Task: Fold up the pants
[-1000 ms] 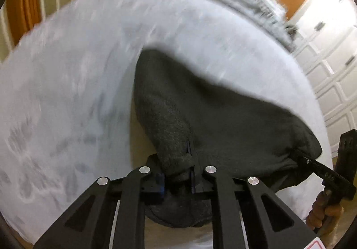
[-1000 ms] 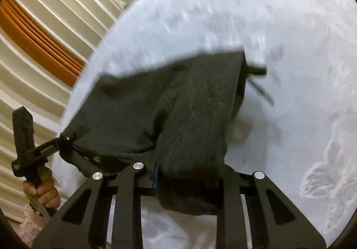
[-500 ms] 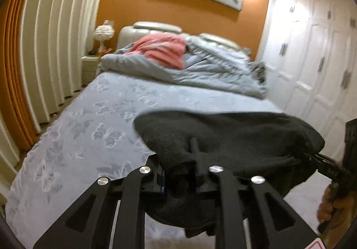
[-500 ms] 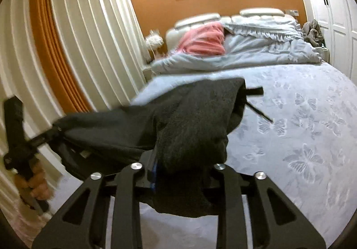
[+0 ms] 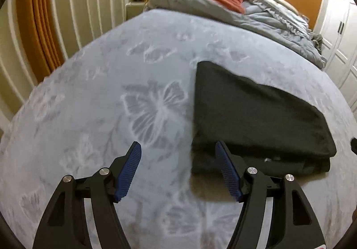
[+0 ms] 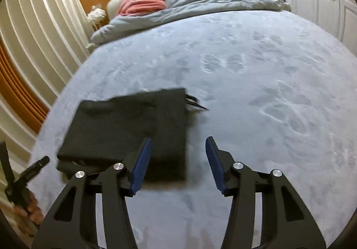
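left gripper (image 5: 177,169): angled down over bed (image 5: 89,97), jaws just opened, released | right gripper (image 6: 178,163): same, released | pants (image 5: 252,115): laid folded, flat

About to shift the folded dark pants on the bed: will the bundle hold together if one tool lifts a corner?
Probably not. The pants are soft knit stacked in loose layers, so a lifted corner would likely peel the top layer open. They look thick, so fairly heavy. Pushed, they would likely drag and bunch on the plush bedspread.
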`<state>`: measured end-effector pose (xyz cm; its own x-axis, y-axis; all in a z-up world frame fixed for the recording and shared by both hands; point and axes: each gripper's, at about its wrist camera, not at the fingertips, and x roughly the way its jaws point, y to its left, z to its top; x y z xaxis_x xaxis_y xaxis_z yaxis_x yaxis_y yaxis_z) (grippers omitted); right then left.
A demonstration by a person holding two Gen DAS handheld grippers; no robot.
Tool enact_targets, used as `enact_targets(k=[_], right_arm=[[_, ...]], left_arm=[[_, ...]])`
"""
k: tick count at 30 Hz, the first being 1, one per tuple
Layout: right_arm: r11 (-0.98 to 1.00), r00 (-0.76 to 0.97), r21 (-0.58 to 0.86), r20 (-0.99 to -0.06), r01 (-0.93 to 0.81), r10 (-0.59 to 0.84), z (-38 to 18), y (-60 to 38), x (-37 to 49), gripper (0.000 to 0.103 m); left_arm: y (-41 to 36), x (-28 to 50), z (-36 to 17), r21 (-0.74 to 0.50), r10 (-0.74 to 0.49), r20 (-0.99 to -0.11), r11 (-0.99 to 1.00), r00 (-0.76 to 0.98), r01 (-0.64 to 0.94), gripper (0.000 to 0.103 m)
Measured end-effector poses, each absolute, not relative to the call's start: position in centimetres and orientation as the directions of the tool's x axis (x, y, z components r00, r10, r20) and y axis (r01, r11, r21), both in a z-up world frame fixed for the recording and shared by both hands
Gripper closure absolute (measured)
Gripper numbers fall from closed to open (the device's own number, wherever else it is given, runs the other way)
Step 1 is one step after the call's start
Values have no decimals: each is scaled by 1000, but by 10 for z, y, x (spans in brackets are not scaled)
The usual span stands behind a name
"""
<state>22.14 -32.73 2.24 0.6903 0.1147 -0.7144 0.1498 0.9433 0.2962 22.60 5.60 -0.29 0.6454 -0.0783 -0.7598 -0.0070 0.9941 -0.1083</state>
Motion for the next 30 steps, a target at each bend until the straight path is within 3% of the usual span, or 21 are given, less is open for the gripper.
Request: enact_targets(k=[4, 6, 9, 13, 15, 21, 24, 28, 30], right_arm=[[968, 566, 192, -822, 163, 68, -32, -317, 244, 56], [958, 577, 233, -811, 168, 96, -40, -323, 237, 55], [960, 613, 188, -789, 209, 21, -9, -321, 222, 55], [968, 708, 147, -705, 206, -44, 38, -301, 173, 50], [976, 732, 123, -680, 180, -49, 52, -289, 152, 41], [969, 750, 194, -661, 153, 14, 55, -269, 119, 41], [972, 742, 140, -668, 187, -46, 48, -258, 116, 40], [972, 740, 129, -670, 196, -61, 44, -257, 116, 29], [971, 740, 110, -667, 212, -86, 42, -256, 114, 29]], left_arm=[[44, 236, -20, -55, -53, -781, 998, 623, 17, 36], [35, 236, -31, -1, -22, -788, 999, 615, 34, 36], [26, 225, -27, 57, 15, -763, 997, 647, 44, 36], [23, 204, -2, 1, -33, -721, 999, 692, 49, 36], [22, 188, 16, -13, -45, -688, 999, 724, 50, 30], [15, 134, 49, 9, -47, -580, 998, 813, 64, 17], [10, 124, 49, 23, -50, -579, 997, 814, 78, 17], [4, 120, 41, 22, -59, -597, 996, 800, 90, 17], [3, 122, 38, 23, -58, -610, 996, 791, 91, 17]])
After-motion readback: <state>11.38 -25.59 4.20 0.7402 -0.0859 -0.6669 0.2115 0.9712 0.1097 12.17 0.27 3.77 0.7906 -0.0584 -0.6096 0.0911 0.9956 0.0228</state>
